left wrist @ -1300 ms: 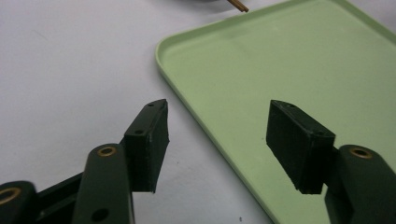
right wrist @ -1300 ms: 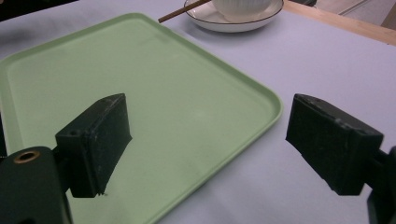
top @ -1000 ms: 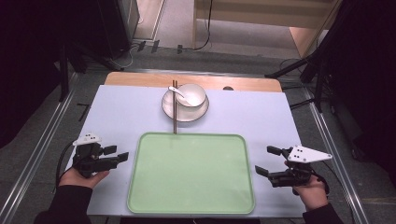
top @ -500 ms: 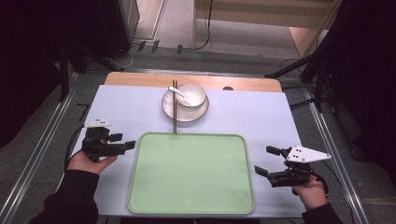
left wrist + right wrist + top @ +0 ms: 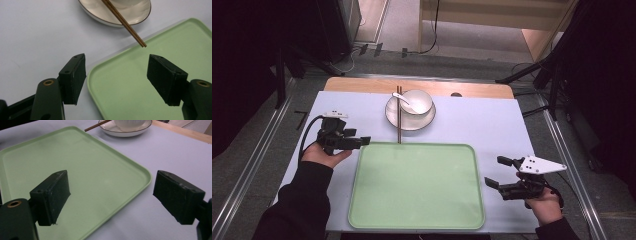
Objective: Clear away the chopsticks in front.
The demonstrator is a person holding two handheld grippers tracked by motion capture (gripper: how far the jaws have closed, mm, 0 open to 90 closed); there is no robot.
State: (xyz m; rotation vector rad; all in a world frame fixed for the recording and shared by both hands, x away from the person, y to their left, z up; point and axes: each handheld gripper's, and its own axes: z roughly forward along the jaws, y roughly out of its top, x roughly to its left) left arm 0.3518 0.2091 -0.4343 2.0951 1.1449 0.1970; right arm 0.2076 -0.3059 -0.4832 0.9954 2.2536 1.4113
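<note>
Half the chopsticks (image 5: pixel 124 23) are cropped out.

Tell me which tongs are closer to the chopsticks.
Left. The left tongs sit just left of the chopsticks, near their tip at the tray's far edge, jaws open. The right tongs are far off, beside the tray's right edge.

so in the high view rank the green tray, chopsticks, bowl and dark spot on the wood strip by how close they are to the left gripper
From the left gripper, whose jaws have just been opening with nothing between them:
1. Green tray, its near-left corner right beside the jaws.
2. Chopsticks, tips at the tray's far edge.
3. Bowl, on the plate beyond.
4. Dark spot, far right on the wood strip.
</note>
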